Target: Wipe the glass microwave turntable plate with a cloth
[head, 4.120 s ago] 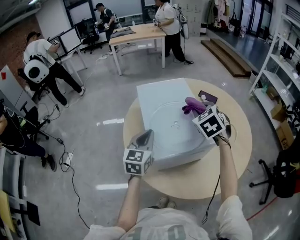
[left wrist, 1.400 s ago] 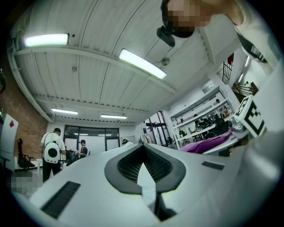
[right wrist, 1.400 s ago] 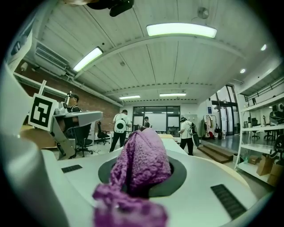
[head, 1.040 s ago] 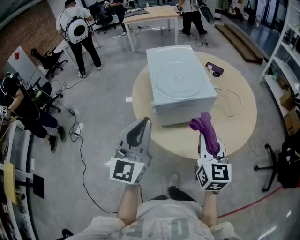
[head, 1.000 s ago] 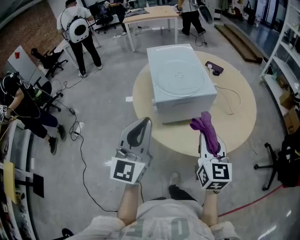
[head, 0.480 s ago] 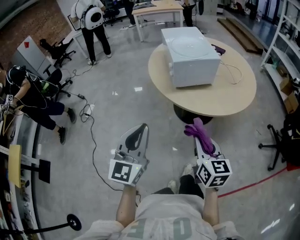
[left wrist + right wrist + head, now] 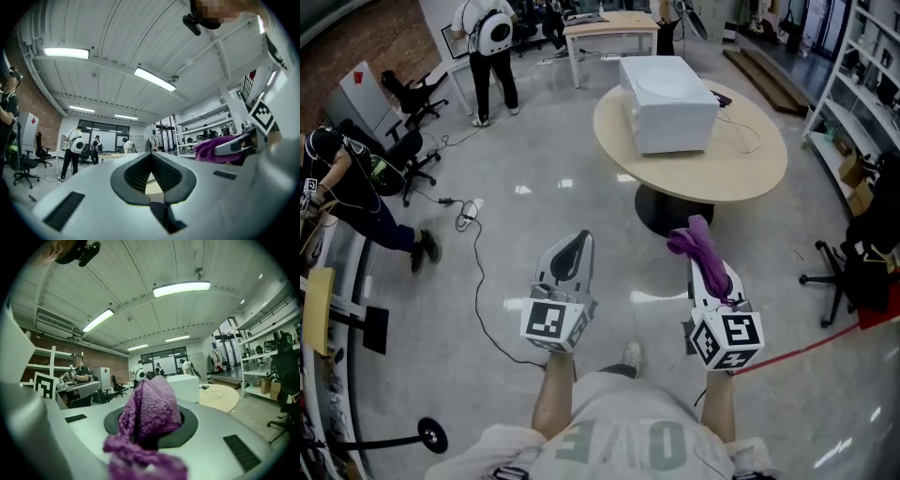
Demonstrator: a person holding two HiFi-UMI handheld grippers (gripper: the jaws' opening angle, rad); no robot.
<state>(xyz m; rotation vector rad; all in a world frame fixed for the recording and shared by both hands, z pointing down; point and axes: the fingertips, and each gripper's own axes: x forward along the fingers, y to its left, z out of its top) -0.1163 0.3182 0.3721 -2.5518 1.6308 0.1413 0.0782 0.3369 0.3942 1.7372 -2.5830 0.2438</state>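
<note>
Your left gripper [image 7: 576,242] has its jaws brought together with nothing between them; the left gripper view shows the tips [image 7: 151,155] meeting. Your right gripper [image 7: 705,249] is clamped on the purple cloth [image 7: 697,244], which bunches up over its tips and fills the right gripper view [image 7: 150,408]. Both grippers hang over bare floor, well apart from the round table [image 7: 741,173], on its near side. The white microwave [image 7: 670,117] stands on the table's far left part. The glass turntable plate [image 7: 666,81] lies flat on top of the microwave, untouched by either gripper.
</note>
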